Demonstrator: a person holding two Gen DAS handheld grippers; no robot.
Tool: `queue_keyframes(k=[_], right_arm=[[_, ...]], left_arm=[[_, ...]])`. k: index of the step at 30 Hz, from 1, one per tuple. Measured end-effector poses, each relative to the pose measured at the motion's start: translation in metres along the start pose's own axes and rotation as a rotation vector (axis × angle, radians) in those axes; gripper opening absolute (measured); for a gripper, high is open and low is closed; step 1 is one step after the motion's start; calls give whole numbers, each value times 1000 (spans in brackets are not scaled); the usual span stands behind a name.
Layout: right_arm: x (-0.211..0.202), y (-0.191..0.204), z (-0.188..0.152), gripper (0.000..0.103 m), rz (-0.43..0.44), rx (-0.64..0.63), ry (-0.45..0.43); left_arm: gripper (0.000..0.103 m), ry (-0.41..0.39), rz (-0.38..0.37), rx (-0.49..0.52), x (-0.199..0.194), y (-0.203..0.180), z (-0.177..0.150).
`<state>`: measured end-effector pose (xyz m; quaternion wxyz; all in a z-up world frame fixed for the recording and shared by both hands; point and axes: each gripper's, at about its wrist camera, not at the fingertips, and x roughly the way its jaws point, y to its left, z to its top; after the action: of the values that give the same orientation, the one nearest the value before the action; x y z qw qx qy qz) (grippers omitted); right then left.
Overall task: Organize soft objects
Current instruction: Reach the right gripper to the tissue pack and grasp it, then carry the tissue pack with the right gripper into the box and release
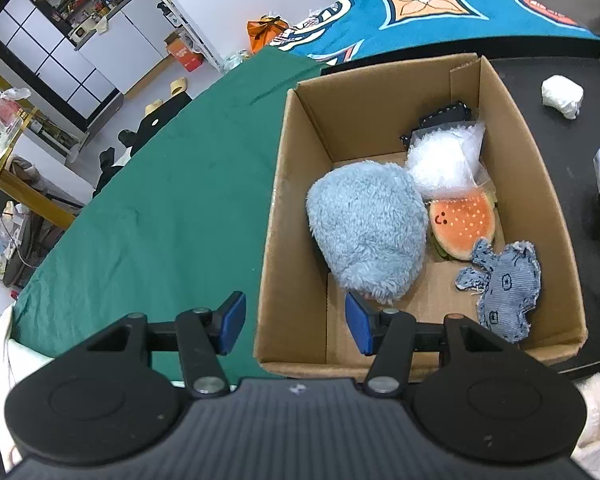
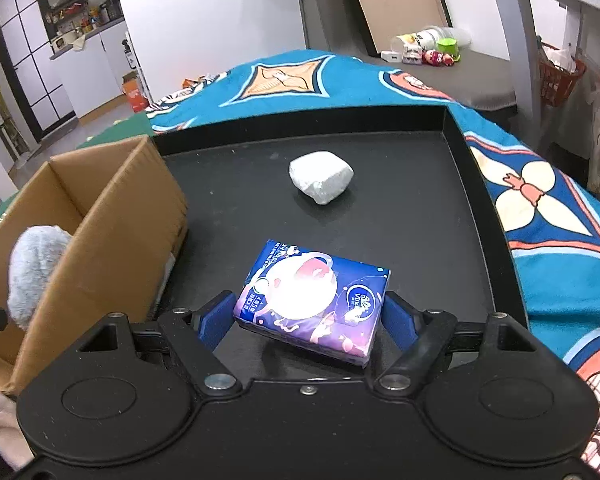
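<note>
While R gripper (image 2: 310, 314) brackets tissue pack (image 2: 312, 300) on tray (image 2: 480, 200), jaws wide w/ gaps, pack may slip skewed; L gripper (image 1: 296, 322) spread, empty, box (image 1: 296, 200) at 1 o'clock

Cardboard box (image 1: 536, 184): matt brown corrugated. Blue plush (image 1: 366, 232): fuzzy, shaggy pile. Denim toy (image 1: 504, 284): woven cloth w/ frayed edges. Tissue pack (image 2: 314, 300): glossy plastic wrap. Tray (image 2: 420, 184): matt black, slightly scuffed. Green tablecloth (image 1: 172, 208): smooth matt fabric, creased. White wad (image 2: 321, 176): crinkly, slight sheen.
</note>
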<state>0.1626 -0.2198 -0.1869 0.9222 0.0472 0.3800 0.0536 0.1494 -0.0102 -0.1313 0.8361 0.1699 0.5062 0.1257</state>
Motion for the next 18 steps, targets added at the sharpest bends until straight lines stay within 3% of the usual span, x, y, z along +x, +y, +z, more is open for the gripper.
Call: queue_keyframes(k=[18], right_arm=[[-49,18,17,77,15,-27,-64]], left_arm=[[53,-47,-65,-42,-15,27,-8]])
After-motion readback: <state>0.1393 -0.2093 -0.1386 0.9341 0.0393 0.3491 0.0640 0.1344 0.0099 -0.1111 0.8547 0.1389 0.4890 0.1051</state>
